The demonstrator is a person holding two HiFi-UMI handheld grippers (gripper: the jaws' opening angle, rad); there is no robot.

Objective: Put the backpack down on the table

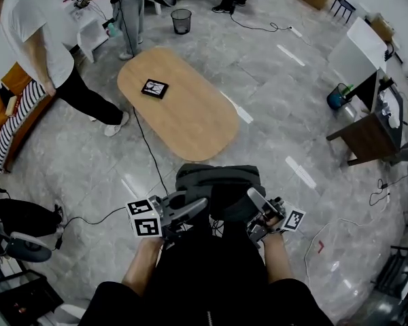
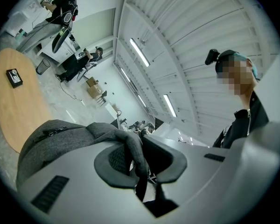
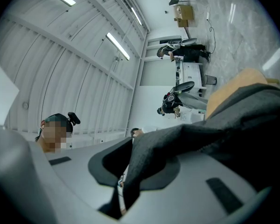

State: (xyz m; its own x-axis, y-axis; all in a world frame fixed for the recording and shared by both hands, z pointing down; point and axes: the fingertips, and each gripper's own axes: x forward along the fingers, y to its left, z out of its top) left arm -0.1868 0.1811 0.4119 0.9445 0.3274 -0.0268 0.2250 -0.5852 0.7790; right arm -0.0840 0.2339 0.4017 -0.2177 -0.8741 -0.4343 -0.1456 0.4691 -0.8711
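Observation:
The grey backpack [image 1: 216, 185] hangs in front of my body, above the floor, just short of the near end of the oval wooden table [image 1: 190, 111]. My left gripper [image 1: 196, 210] is shut on the backpack's left strap [image 2: 134, 149], which runs between its pads. My right gripper [image 1: 256, 204] is shut on the right strap [image 3: 147, 160]. In the left gripper view [image 2: 141, 161] the backpack's body [image 2: 60, 135] bulges to the left, with the table [image 2: 15, 107] beyond it. In the right gripper view [image 3: 136, 168] the backpack [image 3: 252, 122] fills the right side.
A black flat device [image 1: 154, 87] lies on the table's far half. A cable [image 1: 147, 143] runs over the floor along the table's left side. A person [image 1: 34, 43] stands at the left, a bin [image 1: 181, 20] beyond the table, a dark side table [image 1: 366, 136] at the right.

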